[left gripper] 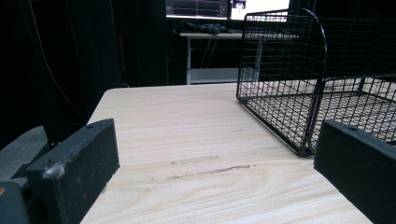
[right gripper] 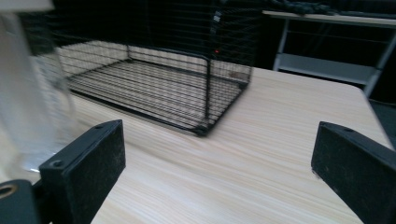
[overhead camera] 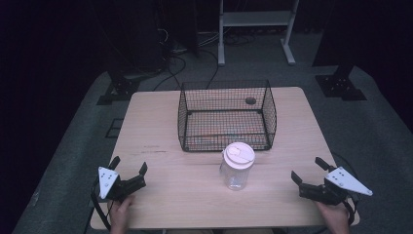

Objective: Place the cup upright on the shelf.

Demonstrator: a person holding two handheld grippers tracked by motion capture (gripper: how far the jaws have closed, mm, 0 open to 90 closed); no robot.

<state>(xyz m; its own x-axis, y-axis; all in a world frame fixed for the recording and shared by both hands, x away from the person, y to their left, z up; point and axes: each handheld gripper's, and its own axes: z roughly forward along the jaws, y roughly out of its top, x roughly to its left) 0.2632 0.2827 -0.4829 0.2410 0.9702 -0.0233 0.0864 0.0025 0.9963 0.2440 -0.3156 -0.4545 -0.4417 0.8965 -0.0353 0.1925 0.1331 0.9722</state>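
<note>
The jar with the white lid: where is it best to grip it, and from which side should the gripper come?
Probably the clear body of the jar, below the white lid, with the jaws level. It stands upright, apart from the basket behind it, so both its sides are free. The right gripper is open and could come in from the jar's right side; the lid is likely too wide and flat.

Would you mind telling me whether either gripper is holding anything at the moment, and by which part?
Nothing is held. The left gripper and right gripper are both open above the wooden table, apart from the clear plastic jar with a white lid.
</note>
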